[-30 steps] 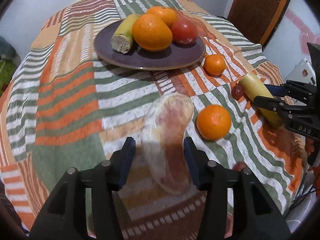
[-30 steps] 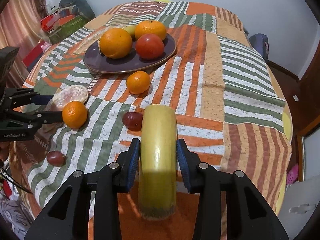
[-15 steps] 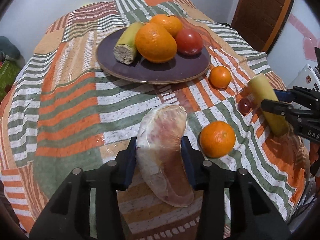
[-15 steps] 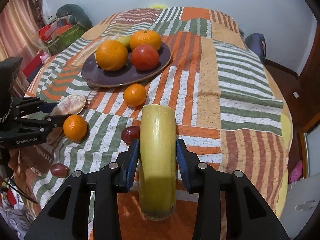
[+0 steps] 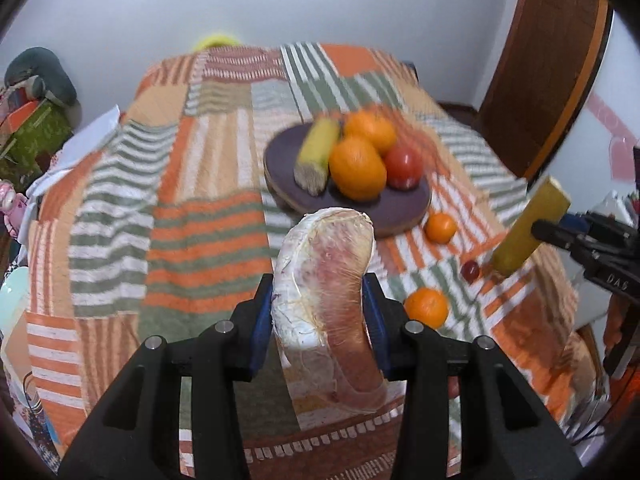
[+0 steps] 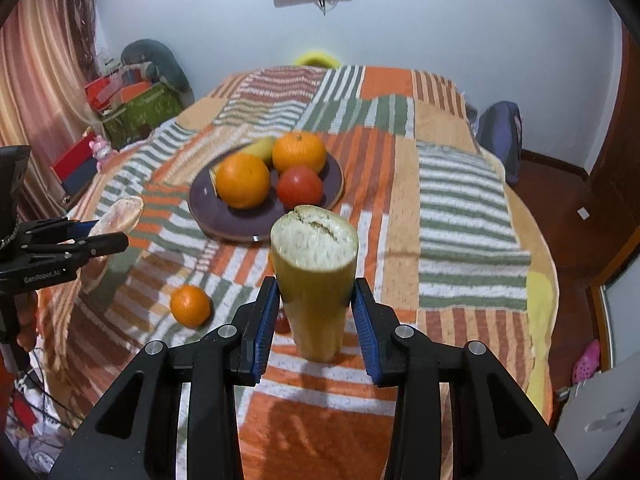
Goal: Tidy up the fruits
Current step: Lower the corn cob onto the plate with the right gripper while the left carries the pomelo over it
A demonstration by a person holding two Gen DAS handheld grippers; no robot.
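Note:
My left gripper [image 5: 318, 312] is shut on a peeled pomelo wedge [image 5: 326, 280] and holds it above the table. It also shows in the right wrist view [image 6: 120, 212]. My right gripper [image 6: 314, 312] is shut on a yellow cut banana piece [image 6: 314, 276], held tilted above the cloth; it also shows in the left wrist view [image 5: 528, 226]. A dark purple plate [image 5: 400, 208] holds two oranges [image 5: 358, 168], a red tomato [image 5: 404, 162] and a banana piece [image 5: 318, 154]. Loose on the cloth lie two small oranges [image 5: 426, 307] [image 5: 440, 228] and a dark red plum [image 5: 470, 271].
The round table carries a striped orange, green and white patchwork cloth [image 5: 192, 220]. Boxes and clutter [image 6: 136, 104] stand on the floor at the left. A wooden door [image 5: 548, 64] is at the right. A backpack [image 6: 500, 136] sits behind the table.
Both grippers have risen and pulled back, lifting the pomelo wedge and the banana piece off the cloth. The plate now looks farther away in both views.

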